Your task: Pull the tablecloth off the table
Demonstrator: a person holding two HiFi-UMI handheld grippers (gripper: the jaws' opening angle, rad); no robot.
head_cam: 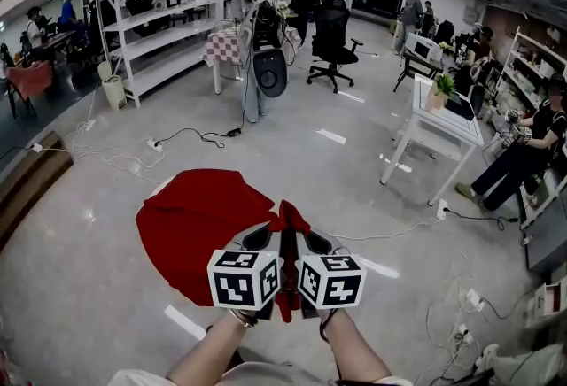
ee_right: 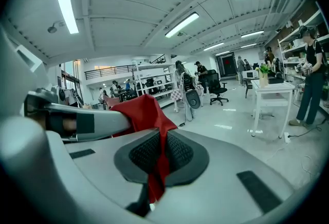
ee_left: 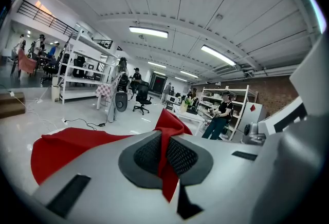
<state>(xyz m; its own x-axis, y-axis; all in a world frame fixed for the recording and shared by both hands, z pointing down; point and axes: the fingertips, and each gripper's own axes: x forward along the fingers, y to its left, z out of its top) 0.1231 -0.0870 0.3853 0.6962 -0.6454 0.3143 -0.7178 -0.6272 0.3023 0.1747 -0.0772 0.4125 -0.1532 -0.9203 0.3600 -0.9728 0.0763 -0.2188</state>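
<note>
Tablecloth, red, bunched at one edge and pinched by both tongs side by side, close in front of the body. Left gripper: jaws closed tight on a fold of the red fabric, a tail of it hanging out below the pads. Right gripper: same, clamped fully down on a neighbouring fold, short end of cloth poking through underneath. Rest of the cloth spread out ahead and to the left, low over the grey floor; unclear whether lying on it or draped over something hidden. No tabletop visible beneath or beside the red. Other tables well apart from it: white table, checked table.

Judged progress: pull largely done, cloth apparently clear of its table. Left to do, probably: drawing the trailing part fully away, then letting go. Possible risk: dragging hem snagging the floor cable beyond it.
</note>
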